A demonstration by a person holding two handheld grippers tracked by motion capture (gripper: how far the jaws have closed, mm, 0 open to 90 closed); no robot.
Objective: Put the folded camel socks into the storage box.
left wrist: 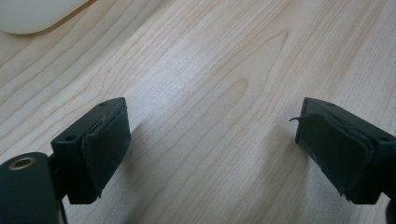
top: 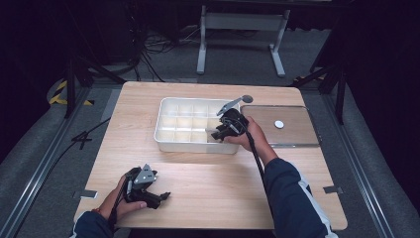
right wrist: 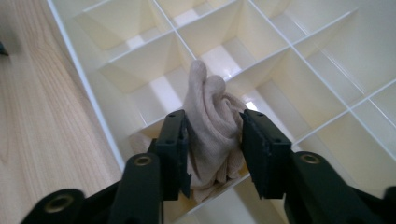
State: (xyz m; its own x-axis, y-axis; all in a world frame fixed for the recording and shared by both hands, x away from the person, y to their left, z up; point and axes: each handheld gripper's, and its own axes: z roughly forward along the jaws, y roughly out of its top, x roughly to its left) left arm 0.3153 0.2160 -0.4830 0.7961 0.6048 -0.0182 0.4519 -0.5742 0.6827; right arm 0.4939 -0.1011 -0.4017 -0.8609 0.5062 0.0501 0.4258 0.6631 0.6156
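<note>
A white box (top: 168,140) divided into several compartments stands at the middle of the wooden table. My right gripper (top: 216,133) reaches over its near right part. In the right gripper view, that gripper (right wrist: 214,122) is shut on a rolled beige cloth (right wrist: 210,100), which stands upright in a compartment of the row along the box's wall (right wrist: 88,93). My left gripper (top: 163,197) rests low over the table near its front left. Its jaws stand wide apart with only bare wood between them, so the left gripper (left wrist: 211,116) is open.
A clear flat lid (top: 297,134) lies to the right of the box, with a small white round piece (top: 279,124) on it. A corner of the white box (left wrist: 28,14) shows at the top left of the left gripper view. Bare wood lies between box and front edge.
</note>
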